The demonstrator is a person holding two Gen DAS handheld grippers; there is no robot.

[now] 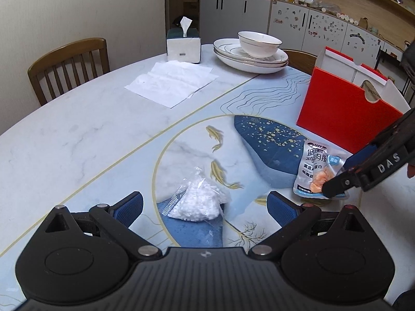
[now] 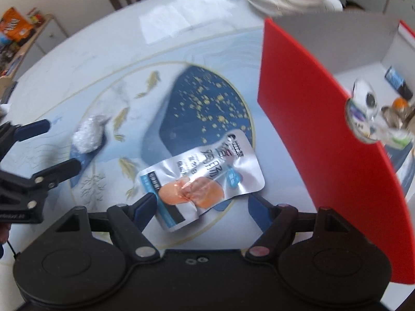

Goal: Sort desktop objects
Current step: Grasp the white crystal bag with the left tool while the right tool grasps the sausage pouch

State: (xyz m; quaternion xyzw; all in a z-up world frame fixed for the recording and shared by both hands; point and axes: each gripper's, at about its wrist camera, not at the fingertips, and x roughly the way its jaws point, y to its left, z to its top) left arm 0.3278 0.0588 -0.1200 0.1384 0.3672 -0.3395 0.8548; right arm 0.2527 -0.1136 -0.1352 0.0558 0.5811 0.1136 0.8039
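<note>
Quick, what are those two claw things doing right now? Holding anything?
Left gripper: open, holding nothing, jaws either side of the small clear bag.
Right gripper: open, holding nothing, jaws either side of the silver food packet.

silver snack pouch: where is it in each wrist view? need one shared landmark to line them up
Left wrist: silver snack pouch lies at the right edge, partly behind the right gripper, below the red box.
Right wrist: pouch sits lower centre, between the open jaws of the right gripper.
Shared landmark: the red box, right of the pouch in the right wrist view.
</note>
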